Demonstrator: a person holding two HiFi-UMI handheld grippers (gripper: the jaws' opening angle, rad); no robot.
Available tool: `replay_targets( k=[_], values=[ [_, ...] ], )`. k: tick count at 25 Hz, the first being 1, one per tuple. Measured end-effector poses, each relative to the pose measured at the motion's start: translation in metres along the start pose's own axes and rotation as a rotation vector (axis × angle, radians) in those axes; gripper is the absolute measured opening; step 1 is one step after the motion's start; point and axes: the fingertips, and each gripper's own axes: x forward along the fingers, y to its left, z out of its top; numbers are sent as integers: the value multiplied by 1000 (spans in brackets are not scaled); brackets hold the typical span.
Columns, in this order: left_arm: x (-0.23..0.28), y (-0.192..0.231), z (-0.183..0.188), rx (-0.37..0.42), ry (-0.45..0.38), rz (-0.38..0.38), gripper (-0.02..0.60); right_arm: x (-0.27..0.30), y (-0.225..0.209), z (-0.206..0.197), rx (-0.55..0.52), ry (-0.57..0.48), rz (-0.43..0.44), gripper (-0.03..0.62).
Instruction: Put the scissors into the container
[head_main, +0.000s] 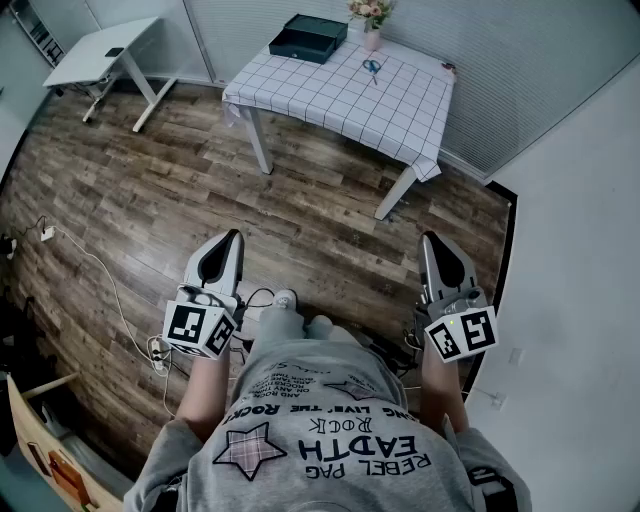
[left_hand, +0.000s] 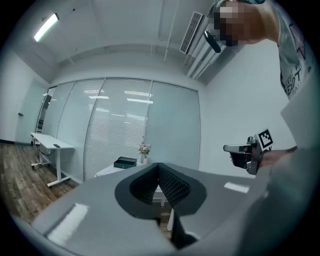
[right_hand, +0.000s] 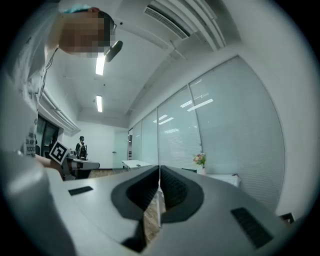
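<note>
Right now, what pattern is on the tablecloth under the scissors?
The tablecloth is white with a thin dark grid, clearest in the head view.

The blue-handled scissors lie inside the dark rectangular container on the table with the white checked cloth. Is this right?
No. The head view shows the blue-handled scissors on the white checked cloth, right of the dark rectangular container, not inside it; the container does stand on that cloth.

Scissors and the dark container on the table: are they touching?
Apart: the head view shows bare checked cloth between the scissors and the container.
</note>
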Motion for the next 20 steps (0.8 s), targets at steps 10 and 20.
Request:
replay_targets(
  k=[10,20],
  values=[
    [4,-28,-3,8,10,-27,9,-24,-14,8,-24,-6,-8,15],
    [8,-34,-4,13,23,-34,9,-18,-19,5,32,8,22,17]
  ],
)
